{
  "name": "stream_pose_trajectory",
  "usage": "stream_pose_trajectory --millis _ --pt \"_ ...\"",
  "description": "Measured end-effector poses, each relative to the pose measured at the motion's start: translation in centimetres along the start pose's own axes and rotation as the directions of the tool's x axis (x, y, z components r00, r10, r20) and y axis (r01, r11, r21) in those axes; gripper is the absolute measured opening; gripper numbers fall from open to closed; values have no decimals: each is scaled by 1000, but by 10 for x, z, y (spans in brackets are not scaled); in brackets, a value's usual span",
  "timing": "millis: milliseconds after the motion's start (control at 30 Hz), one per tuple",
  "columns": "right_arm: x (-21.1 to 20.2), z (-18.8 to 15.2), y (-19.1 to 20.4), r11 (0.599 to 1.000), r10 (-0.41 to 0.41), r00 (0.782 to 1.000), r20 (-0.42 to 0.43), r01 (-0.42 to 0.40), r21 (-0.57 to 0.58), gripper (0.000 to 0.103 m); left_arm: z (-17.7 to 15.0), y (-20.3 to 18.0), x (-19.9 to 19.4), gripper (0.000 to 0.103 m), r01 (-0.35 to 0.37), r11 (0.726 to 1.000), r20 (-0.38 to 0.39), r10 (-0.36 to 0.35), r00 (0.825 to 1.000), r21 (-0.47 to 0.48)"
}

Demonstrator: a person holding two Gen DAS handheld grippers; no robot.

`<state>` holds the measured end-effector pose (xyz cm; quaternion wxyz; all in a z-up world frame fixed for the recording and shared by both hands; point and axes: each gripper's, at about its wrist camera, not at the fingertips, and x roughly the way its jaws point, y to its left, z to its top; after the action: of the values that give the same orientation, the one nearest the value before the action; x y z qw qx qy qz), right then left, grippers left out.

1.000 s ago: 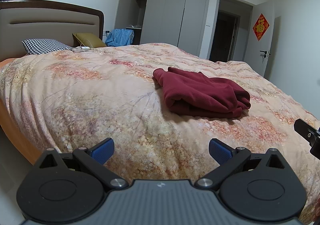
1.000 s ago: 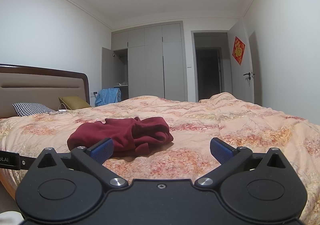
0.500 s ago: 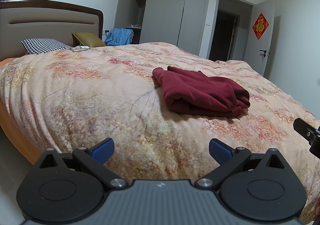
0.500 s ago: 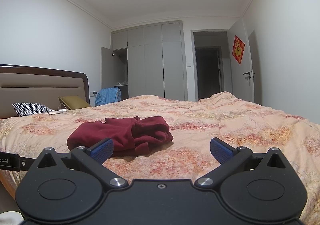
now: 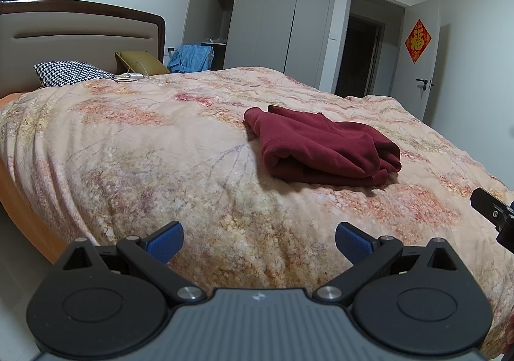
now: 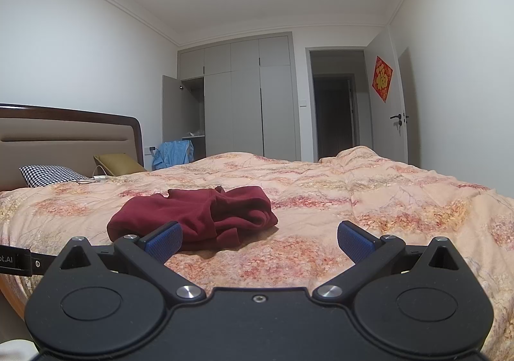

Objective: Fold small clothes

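A dark red garment (image 5: 321, 145) lies folded in a compact bundle on the floral quilt (image 5: 160, 152) of the bed. It also shows in the right wrist view (image 6: 196, 216). My left gripper (image 5: 259, 240) is open and empty, held over the near edge of the bed, short of the garment. My right gripper (image 6: 260, 240) is open and empty, low over the quilt, with the garment ahead and to its left. A part of the right gripper shows at the right edge of the left wrist view (image 5: 494, 213).
A houndstooth pillow (image 5: 69, 72), an olive cushion (image 5: 139, 62) and a white charger with cable (image 5: 133, 75) lie by the headboard (image 5: 80, 36). Blue clothing (image 5: 192, 57) hangs by an open wardrobe (image 5: 273, 14). A doorway (image 5: 361, 59) stands at the back right.
Almost nothing has changed. Both grippers stay open; the left view has drifted very slightly, and the garment has not moved.
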<state>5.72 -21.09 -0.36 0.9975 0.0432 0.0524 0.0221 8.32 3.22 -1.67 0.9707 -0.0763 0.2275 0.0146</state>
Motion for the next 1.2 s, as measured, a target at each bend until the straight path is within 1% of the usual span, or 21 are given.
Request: stream_pose_trajectory --millis 200,233,300,367,400,767,1200 --pt "2 -3 0 1000 -2 1000 -5 2 5 103 0 -1 0 103 -9 1000 -1 9 1000 7" --pt "2 -3 0 1000 -2 1000 -6 3 5 103 1 -3 -1 103 -25 1000 -3 25 1000 16" --pt "2 -4 0 1000 -3 1000 -7 3 5 103 2 -8 -1 103 -82 996 0 82 997 45" --pt "2 -4 0 1000 -2 1000 -7 2 5 103 3 -13 0 103 -152 985 -1 152 988 83" --pt "2 -4 0 1000 -2 1000 -7 2 5 103 3 -15 1 103 -168 981 -1 169 986 98" --pt "2 -4 1 1000 -3 1000 -7 3 6 103 3 -17 -3 103 -147 983 17 146 989 108" --pt "2 -4 1 1000 -3 1000 -10 3 6 103 4 -15 -4 103 -155 982 24 153 988 111"
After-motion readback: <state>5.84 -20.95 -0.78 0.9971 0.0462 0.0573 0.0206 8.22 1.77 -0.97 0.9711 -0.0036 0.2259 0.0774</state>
